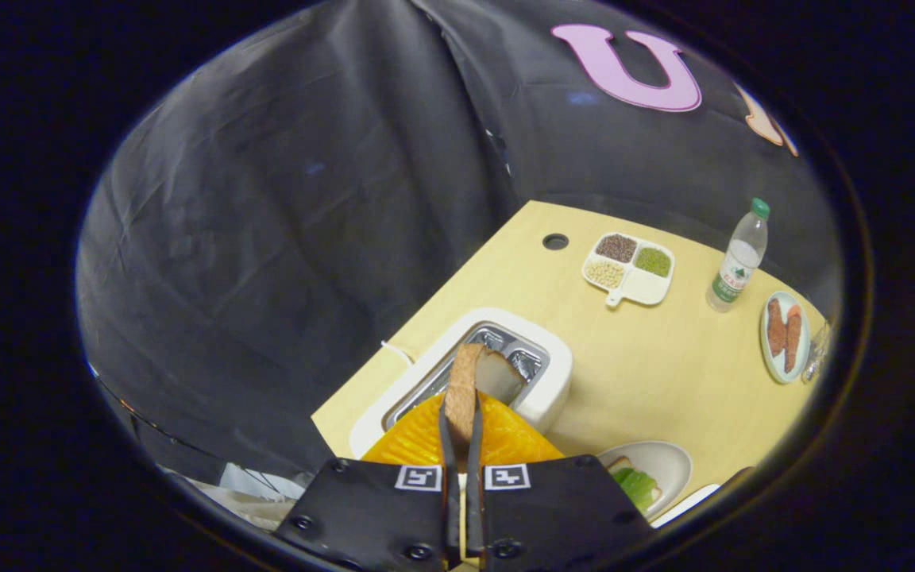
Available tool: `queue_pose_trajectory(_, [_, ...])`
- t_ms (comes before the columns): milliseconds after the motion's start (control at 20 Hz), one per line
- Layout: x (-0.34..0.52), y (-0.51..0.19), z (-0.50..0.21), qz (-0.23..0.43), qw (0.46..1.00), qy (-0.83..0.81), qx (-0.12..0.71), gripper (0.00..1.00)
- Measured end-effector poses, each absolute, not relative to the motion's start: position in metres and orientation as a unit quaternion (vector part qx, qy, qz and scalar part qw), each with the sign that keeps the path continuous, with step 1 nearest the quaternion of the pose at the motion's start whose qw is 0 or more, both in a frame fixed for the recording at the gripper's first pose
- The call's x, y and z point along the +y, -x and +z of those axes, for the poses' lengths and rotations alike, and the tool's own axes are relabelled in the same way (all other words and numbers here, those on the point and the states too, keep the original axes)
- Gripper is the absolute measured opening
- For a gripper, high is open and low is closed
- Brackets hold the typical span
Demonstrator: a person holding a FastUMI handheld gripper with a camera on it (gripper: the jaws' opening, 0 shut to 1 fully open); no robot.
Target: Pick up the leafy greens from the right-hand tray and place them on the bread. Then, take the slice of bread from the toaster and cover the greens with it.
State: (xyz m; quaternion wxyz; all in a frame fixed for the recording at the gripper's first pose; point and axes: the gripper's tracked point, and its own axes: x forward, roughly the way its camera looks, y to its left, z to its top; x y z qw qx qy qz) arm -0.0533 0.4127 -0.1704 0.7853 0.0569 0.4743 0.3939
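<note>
Gripping the slice of bread [464, 381] edge-on, the gripper [461, 421] has its two fingers drawn close together with the crust pinched between them, both pressing on it from either side. In the gripper view the slice stands upright, thin edge toward the camera, and its long axis runs straight away from the fingers toward the toaster [497, 373]. The far end of the slice sits over the toaster's metal slots; whether it is still partly inside a slot or already clear of it cannot be told. The toaster is white, lies on the pale wooden table [648, 373] just ahead of the fingers, and its slots run slantwise away from them. To the right of the fingers, close by, a white plate [668, 461] carries another piece of bread with the leafy greens [636, 485] lying on top of it. Beyond the toaster, farther along the table, stands a divided dish [630, 268] holding grains and beans in three of its compartments, and to its right a clear water bottle [737, 258] with a green cap stands upright. Past the bottle, a small plate [785, 338] holds reddish-brown strips of food.
</note>
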Motion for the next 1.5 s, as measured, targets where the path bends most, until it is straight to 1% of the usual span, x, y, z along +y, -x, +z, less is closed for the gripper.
queue_pose_trajectory(300, [0.376, 0.048, -0.155, 0.378, 0.794, -0.113, 0.463, 0.06])
queue_pose_trajectory(600, [0.339, 0.051, -0.135, 0.379, 0.800, -0.151, 0.440, 0.06])
queue_pose_trajectory(750, [0.318, 0.056, -0.143, 0.370, 0.805, -0.150, 0.440, 0.06])
queue_pose_trajectory(950, [0.286, 0.059, -0.159, 0.342, 0.807, -0.167, 0.451, 0.06])
queue_pose_trajectory(1500, [0.233, 0.072, -0.234, 0.292, 0.800, -0.194, 0.487, 0.06])
